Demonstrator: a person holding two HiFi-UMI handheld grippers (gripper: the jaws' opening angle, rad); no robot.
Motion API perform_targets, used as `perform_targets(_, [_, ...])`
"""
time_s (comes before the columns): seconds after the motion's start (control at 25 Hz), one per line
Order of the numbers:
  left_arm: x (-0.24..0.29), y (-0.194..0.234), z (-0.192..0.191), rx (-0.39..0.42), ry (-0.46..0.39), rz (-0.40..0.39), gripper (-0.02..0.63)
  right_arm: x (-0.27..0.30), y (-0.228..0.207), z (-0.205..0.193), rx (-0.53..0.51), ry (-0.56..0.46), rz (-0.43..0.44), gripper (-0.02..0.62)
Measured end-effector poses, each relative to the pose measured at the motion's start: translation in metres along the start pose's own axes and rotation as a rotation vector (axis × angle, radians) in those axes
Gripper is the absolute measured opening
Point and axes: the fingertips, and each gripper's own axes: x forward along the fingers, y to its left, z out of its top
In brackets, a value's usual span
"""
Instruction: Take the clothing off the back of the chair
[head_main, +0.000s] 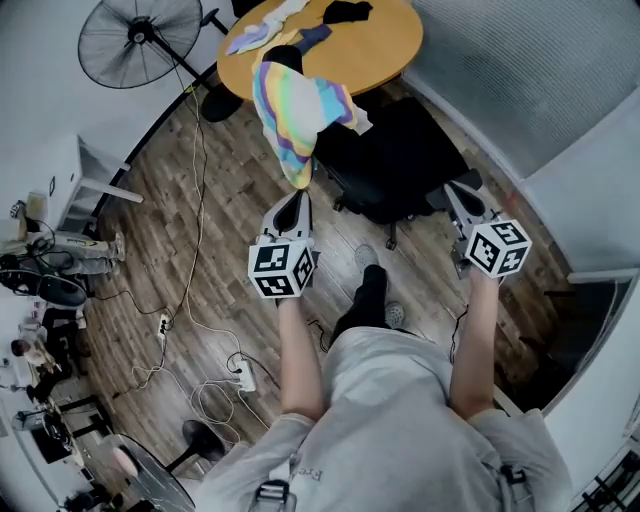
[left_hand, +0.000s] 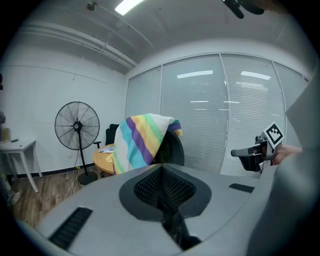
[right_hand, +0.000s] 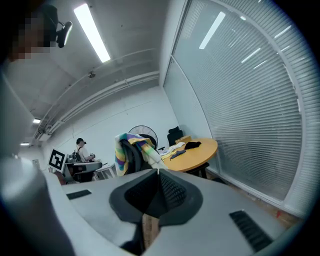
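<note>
A rainbow-striped piece of clothing (head_main: 293, 112) hangs over the back of a black office chair (head_main: 398, 163). My left gripper (head_main: 296, 198) is shut and empty, its tips just short of the garment's lower end. My right gripper (head_main: 453, 190) is shut and empty too, beside the chair's right side. In the left gripper view the striped clothing (left_hand: 142, 140) drapes the chair back (left_hand: 171, 148) beyond my shut left gripper (left_hand: 161, 168), with the right gripper (left_hand: 254, 150) at the right. In the right gripper view the clothing (right_hand: 131, 146) lies ahead of my shut right gripper (right_hand: 159, 172).
A round wooden table (head_main: 366, 50) with small clothes and papers on it stands behind the chair. A standing fan (head_main: 141, 39) is at the far left, with cables (head_main: 190, 300) on the wood floor. Blinds cover the glass wall (left_hand: 240, 110). A person (right_hand: 81, 148) sits at a desk far off.
</note>
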Motion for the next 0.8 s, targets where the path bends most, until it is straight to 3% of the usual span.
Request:
perform_targets(0.16, [0.013,0.028,0.009,-0.072,-0.034,0.015,0.028,0.036,0.008,0.032,-0.047,-0.016,0.08,0.025])
perform_targets(0.36, [0.03,0.064,0.023,-0.135,-0.071,0.025,0.029,0.089,0.003,0.066,-0.063,-0.036,0.104,0.026])
perform_targets(0.56, [0.04,0.09,0.039,-0.155,-0.109,0.007,0.029,0.137,0.016,0.101,-0.082,-0.072,0.262,0.025])
perform_targets(0.64, [0.042,0.095,0.043,-0.138,-0.116,-0.013,0.029,0.153,0.026,0.113,-0.09,-0.082,0.39,0.025])
perform_targets(0.8, [0.043,0.104,0.051,-0.068,-0.108,-0.058,0.049,0.171,0.07,0.129,-0.126,-0.06,0.798,0.026])
